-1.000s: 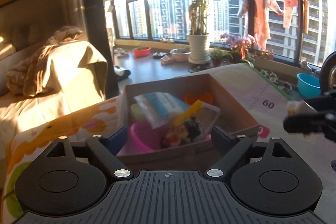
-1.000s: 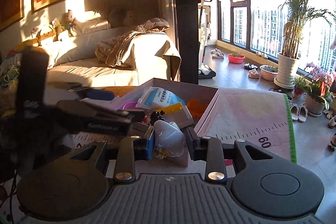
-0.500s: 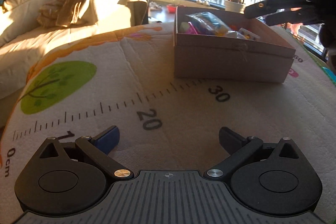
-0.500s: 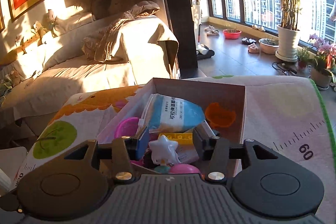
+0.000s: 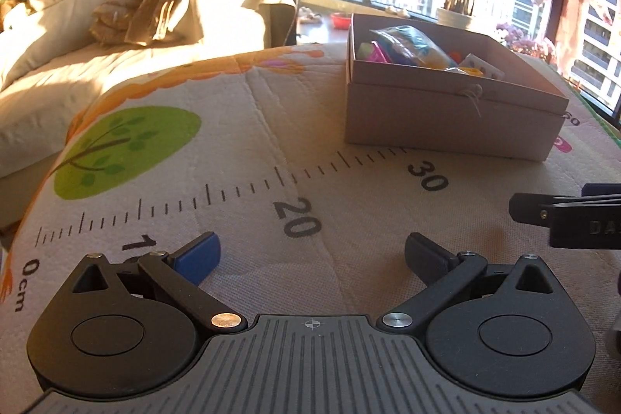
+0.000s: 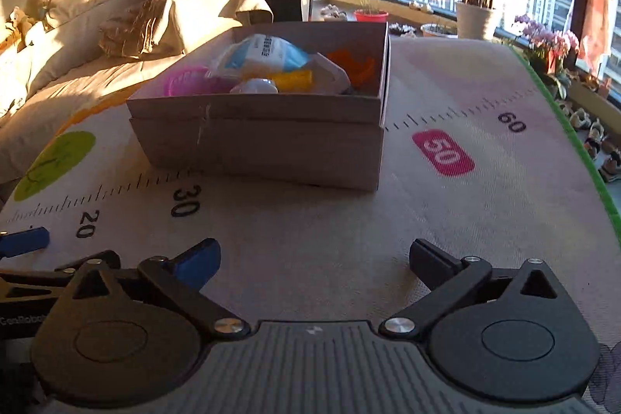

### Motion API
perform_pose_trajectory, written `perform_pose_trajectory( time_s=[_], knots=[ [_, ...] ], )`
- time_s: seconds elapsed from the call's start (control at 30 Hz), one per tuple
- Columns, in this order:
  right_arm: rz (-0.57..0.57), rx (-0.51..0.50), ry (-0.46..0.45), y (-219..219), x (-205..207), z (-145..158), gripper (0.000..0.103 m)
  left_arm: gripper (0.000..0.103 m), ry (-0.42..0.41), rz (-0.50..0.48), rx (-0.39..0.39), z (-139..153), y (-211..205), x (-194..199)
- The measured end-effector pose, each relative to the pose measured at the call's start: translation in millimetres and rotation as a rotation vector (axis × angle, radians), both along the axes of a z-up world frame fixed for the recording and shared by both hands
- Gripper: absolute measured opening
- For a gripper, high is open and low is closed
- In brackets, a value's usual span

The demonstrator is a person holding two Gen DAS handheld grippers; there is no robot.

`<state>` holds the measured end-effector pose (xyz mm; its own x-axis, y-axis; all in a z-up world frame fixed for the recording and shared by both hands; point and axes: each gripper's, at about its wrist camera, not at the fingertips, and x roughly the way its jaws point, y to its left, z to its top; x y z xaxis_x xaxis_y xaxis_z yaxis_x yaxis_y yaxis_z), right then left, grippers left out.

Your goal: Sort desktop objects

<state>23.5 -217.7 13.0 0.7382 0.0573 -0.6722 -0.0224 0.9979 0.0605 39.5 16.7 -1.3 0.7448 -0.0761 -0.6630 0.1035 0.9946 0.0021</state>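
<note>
A brown cardboard box point(image 6: 264, 146) stands on the ruler-print mat, holding a blue-and-white packet point(image 6: 268, 53), a pink bowl point(image 6: 186, 84), a yellow block point(image 6: 291, 80), an orange piece point(image 6: 355, 64) and a white star toy point(image 6: 254, 86). It also shows in the left wrist view point(image 5: 446, 119). My left gripper point(image 5: 312, 255) is open and empty, low over the mat near the 20 mark. My right gripper point(image 6: 314, 255) is open and empty, in front of the box.
The mat point(image 5: 240, 142) has a green tree print point(image 5: 124, 150) at left and a green border point(image 6: 562, 127) at right. A sofa with a blanket point(image 5: 174, 10) lies behind. Potted plants point(image 6: 475, 18) and windows are at the back. The right gripper's side point(image 5: 570, 216) shows at right.
The right gripper let the white star toy go into the box, opened and drew back from the box. The left gripper also pulled back and lowered to the mat.
</note>
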Motion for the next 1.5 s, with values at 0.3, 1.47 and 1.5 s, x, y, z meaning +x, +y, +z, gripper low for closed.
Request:
perform_pose_trajectory(
  time_s=[0.3, 1.47, 1.5],
  knots=[
    [-0.032, -0.08, -0.002, 9.4, 15.8, -2.8, 0.103, 0.103, -0.003, 0.001, -0.009, -0.8, 1.6, -1.1],
    [-0.051, -0.077, -0.05, 15.2, 15.9, -5.5, 0.103, 0.103, -0.008, 0.001, -0.046, 0.3, 5.3, -2.8],
    [-0.051, -0.078, -0.05, 15.2, 15.9, -5.6, 0.103, 0.103, -0.008, 0.001, -0.047, 0.3, 5.2, -3.1]
  ],
)
